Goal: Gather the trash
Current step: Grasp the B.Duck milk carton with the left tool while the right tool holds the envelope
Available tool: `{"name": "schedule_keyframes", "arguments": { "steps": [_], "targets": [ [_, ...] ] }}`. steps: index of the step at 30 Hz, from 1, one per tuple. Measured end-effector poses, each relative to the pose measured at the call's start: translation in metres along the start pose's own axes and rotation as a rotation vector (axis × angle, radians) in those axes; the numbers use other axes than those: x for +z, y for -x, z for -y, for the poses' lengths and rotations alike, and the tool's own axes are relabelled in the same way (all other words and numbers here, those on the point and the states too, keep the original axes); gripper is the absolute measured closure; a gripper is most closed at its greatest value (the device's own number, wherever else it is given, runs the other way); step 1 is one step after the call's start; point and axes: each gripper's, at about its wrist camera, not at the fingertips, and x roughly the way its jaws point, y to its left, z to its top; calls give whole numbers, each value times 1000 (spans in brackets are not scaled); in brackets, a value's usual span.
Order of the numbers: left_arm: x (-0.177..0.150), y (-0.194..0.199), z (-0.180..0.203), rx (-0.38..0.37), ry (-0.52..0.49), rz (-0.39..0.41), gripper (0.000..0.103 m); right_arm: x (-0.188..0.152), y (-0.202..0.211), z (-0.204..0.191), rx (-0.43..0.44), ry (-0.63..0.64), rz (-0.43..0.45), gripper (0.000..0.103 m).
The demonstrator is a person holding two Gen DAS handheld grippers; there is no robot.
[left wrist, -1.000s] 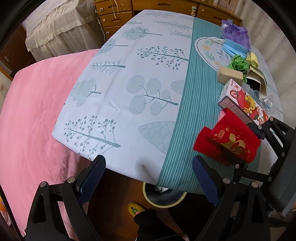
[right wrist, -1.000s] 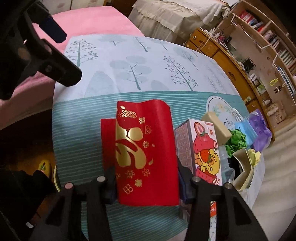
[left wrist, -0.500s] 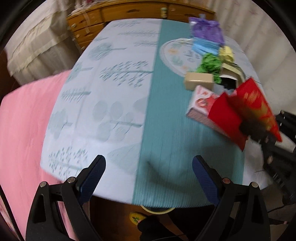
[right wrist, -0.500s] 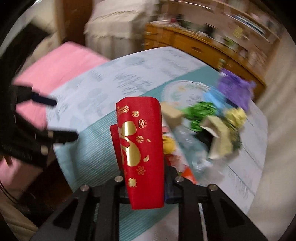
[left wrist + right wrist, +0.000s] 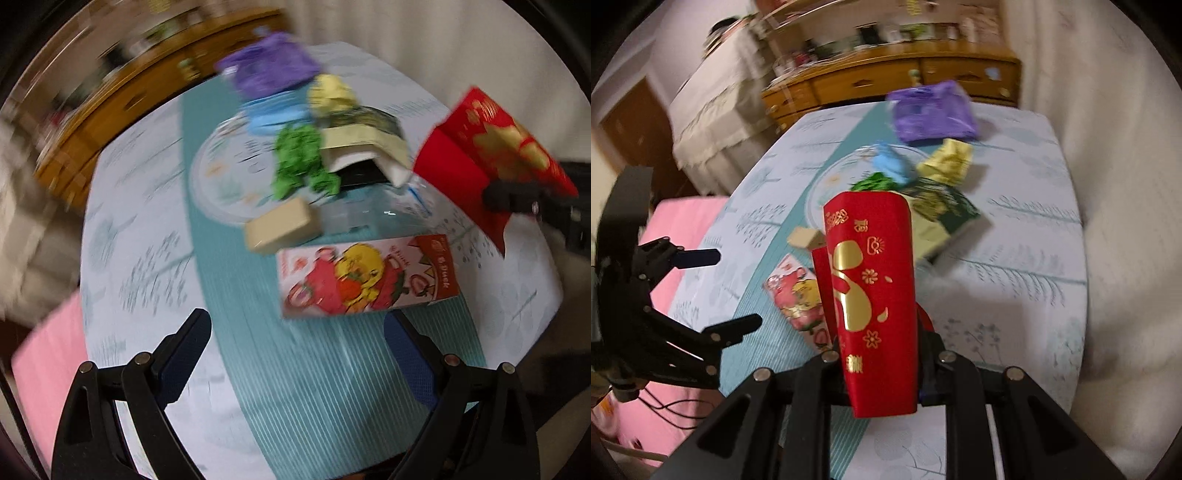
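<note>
**Red envelope lifted clear of the surface**

At the left, the left tongs (image 5: 295, 354) are being held wide apart and empty above the teal stripe of the surface (image 5: 147, 258), nearer the heap than a second ago. Further right, the cartoon-printed carton (image 5: 365, 277), the tan block (image 5: 282, 225) and the crumpled green paper (image 5: 301, 162) are lying untouched. At the far right, the red envelope (image 5: 871, 295) is being gripped tightly at its lower end by the right tongs (image 5: 882, 373), whose jaws have just been closing on it; it is now being carried off the cloth, upright. One piece is judged collected, while the rest of the pile is waiting.
</note>
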Motion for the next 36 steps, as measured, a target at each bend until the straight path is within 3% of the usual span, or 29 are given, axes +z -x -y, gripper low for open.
{"name": "schedule_keyframes", "arguments": {
  "steps": [8,14,17,21,27,30,36],
  "targets": [
    [23,-21,33,-30,-387,-48,9,-15,2,29,-1,-122,-8,84],
    [31,-43,62,-54,-594,-137,9,-27,-2,41,13,-174,-23,84],
    [37,-59,71,-54,-630,-188,9,-30,-3,47,19,-195,-27,84],
    [47,-75,77,-79,-601,-249,13,-35,-3,56,27,-216,-34,84],
    [60,-76,82,-108,-497,-287,37,-40,-1,57,41,-213,-40,84],
    [59,-70,75,-95,-419,-279,45,-43,0,54,51,-208,-41,84],
    [47,-40,58,-139,-221,-216,46,-49,8,38,57,-193,-24,84]
  ]
}}
